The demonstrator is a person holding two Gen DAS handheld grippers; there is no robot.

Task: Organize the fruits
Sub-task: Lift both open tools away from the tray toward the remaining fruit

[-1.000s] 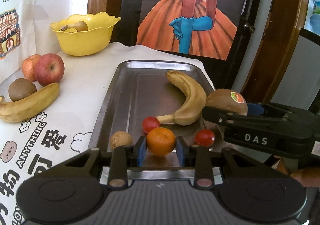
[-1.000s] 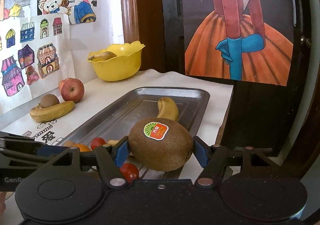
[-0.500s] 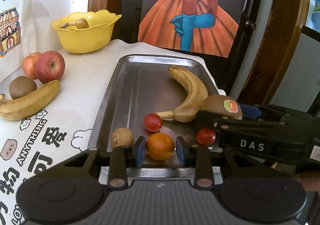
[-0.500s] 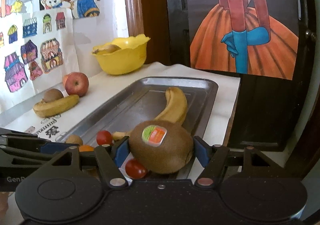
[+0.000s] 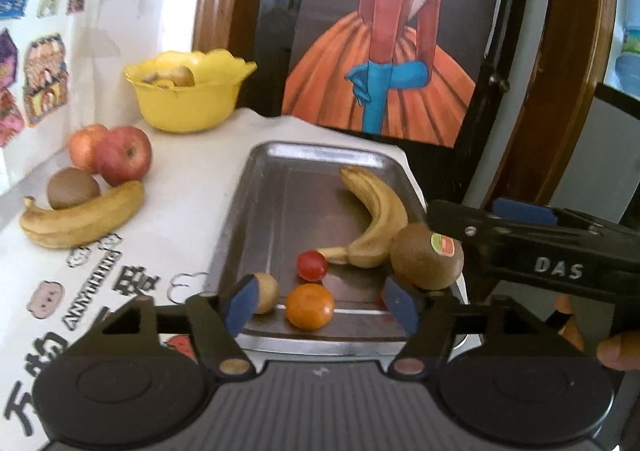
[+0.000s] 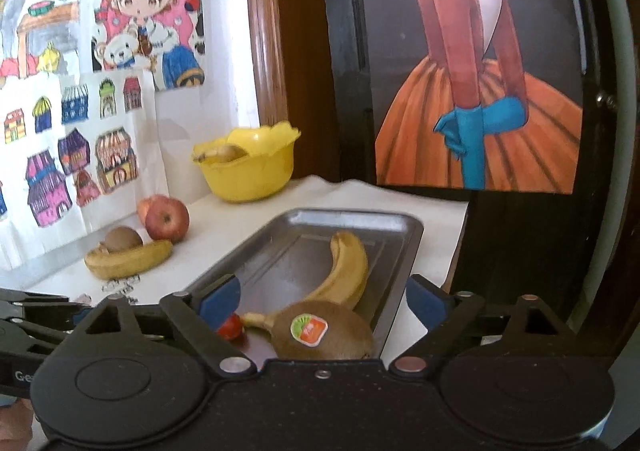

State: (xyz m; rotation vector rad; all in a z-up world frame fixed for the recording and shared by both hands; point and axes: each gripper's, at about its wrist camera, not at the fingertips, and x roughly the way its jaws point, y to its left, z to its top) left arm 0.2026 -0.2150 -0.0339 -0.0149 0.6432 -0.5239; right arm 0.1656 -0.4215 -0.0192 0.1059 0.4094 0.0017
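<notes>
A metal tray (image 5: 256, 211) holds a banana (image 5: 376, 219), a cherry tomato (image 5: 311, 265), a small brown fruit (image 5: 266, 291), an orange (image 5: 310, 305) and a stickered kiwi (image 5: 426, 255). My left gripper (image 5: 320, 303) is open, its blue pads either side of the orange without touching it. My right gripper (image 6: 322, 299) is open above the kiwi (image 6: 324, 335), which lies on the tray (image 6: 400, 251) beside the banana (image 6: 344, 271). The right gripper's body shows at the right of the left wrist view.
On the white cloth left of the tray lie two apples (image 5: 122, 153), a kiwi (image 5: 72, 193) and a banana (image 5: 80, 221). A yellow bowl (image 5: 188, 99) with fruit stands at the back. A dark door with a poster is behind the table.
Both grippers opened. The left let go of the orange, the right let go of the kiwi; both fruits now rest on the tray. Both grippers rose and pulled back slightly.
</notes>
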